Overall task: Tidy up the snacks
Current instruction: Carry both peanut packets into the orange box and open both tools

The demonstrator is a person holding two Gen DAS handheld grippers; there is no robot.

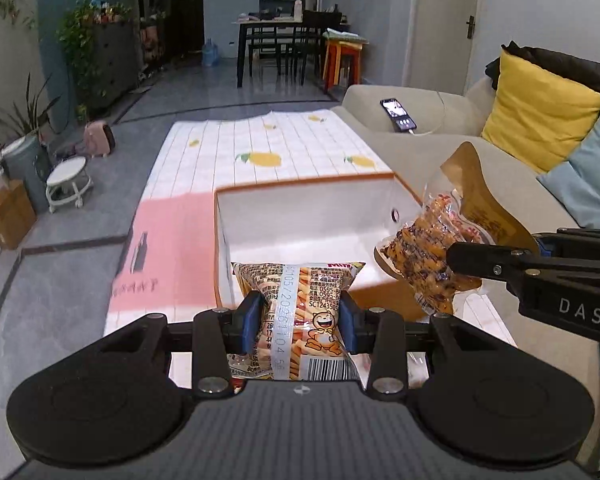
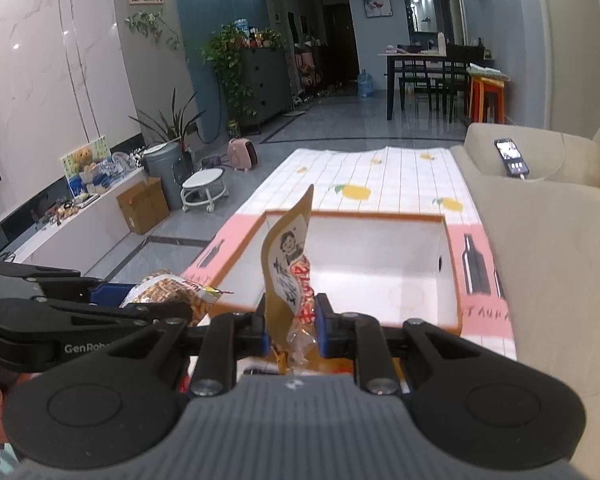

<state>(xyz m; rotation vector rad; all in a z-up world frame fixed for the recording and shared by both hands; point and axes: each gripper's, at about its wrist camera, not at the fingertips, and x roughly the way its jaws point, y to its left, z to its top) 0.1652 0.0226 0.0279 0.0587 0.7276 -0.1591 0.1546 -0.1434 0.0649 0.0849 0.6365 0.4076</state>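
Observation:
My left gripper (image 1: 300, 320) is shut on a snack bag with a cartoon tiger (image 1: 300, 308), held at the near edge of an open white box with an orange rim (image 1: 300, 186). My right gripper (image 2: 292, 324) is shut on a brown pouch of snacks (image 2: 288, 264), held upright at the near rim of the same box (image 2: 360, 216). In the left wrist view the right gripper (image 1: 466, 268) holds that pouch (image 1: 440, 248) at the box's right side. In the right wrist view the left gripper (image 2: 160, 304) with the tiger bag (image 2: 172, 294) is at the left.
The box sits on a low table with a white lemon-print and pink cloth (image 1: 268, 144). A beige sofa (image 1: 440, 148) with a phone (image 1: 398, 115) on its arm and a yellow cushion (image 1: 540, 112) runs along the right. A small white stool (image 2: 204, 188) stands on the floor left.

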